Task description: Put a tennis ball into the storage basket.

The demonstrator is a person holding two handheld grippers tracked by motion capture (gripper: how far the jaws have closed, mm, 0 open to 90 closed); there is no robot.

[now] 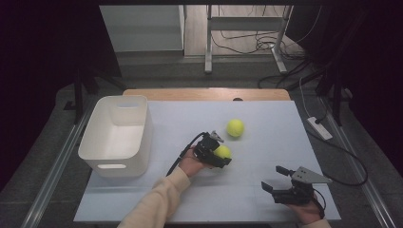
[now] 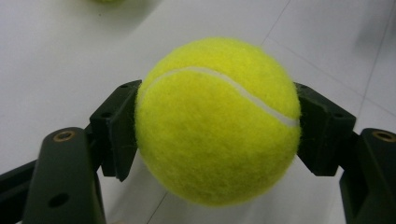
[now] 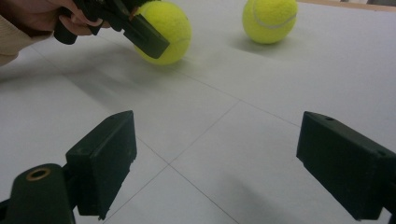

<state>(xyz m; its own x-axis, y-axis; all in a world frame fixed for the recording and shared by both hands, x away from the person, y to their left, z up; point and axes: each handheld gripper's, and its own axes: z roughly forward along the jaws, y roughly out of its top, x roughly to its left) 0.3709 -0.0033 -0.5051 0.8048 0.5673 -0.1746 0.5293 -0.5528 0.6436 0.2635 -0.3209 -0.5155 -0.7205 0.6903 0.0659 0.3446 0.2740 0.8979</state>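
A yellow tennis ball [image 1: 222,151] lies at the middle of the white table top, and my left gripper [image 1: 219,156] is shut on it. In the left gripper view both black pads press the sides of the tennis ball [image 2: 217,121], which rests on the table. A second tennis ball [image 1: 235,128] sits free a little farther back and to the right. My right gripper [image 1: 273,177] rests near the front right of the table, open with nothing between its fingers. The right gripper view shows the held ball [image 3: 170,28] and the free ball [image 3: 270,18] ahead of the right gripper [image 3: 219,163].
A white plastic bin [image 1: 91,137] stands at the left of the table, with no contents visible. The white table cover [image 1: 266,142] ends at a wooden strip at the back. Cables and a power strip [image 1: 319,128] lie on the floor to the right.
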